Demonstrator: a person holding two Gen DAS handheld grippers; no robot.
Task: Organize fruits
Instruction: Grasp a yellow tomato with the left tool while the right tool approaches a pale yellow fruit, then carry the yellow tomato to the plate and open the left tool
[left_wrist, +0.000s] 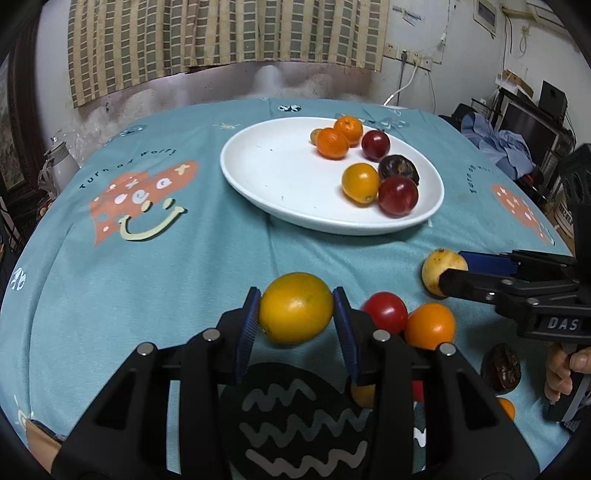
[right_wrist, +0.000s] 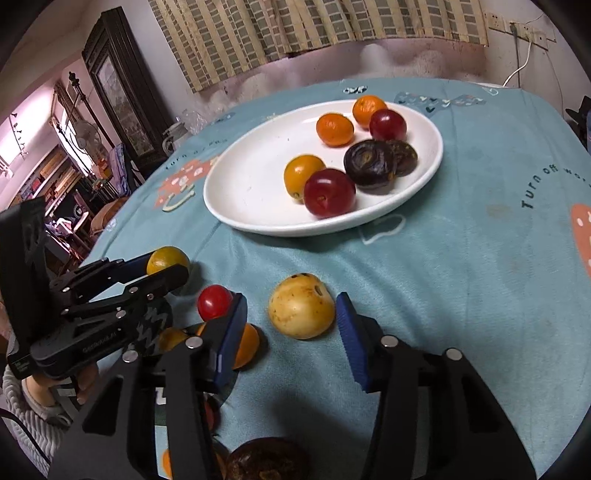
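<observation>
The left gripper (left_wrist: 296, 308) clenched an orange fruit (left_wrist: 295, 307) between its fingers; the right gripper (right_wrist: 291, 319) stood released around a pale yellow fruit (right_wrist: 301, 305), 1 finger (right_wrist: 345, 317) touching it.

I see a white oval plate (left_wrist: 266, 177) on the teal cloth, carrying fruit along its right side: two small oranges (left_wrist: 332, 143), two dark red plums (left_wrist: 398, 195), a yellow-orange fruit (left_wrist: 360, 182) and two wrinkled, blackish fruits (right_wrist: 370, 164) touching each other. In front of the plate, loose on the cloth, I have a larger yellow-orange fruit (left_wrist: 295, 307), a pale yellow speckled fruit (right_wrist: 302, 311), a small red fruit (left_wrist: 385, 313) touching an orange one (left_wrist: 430, 325), and another dark wrinkled fruit (left_wrist: 501, 367) nearer me.
</observation>
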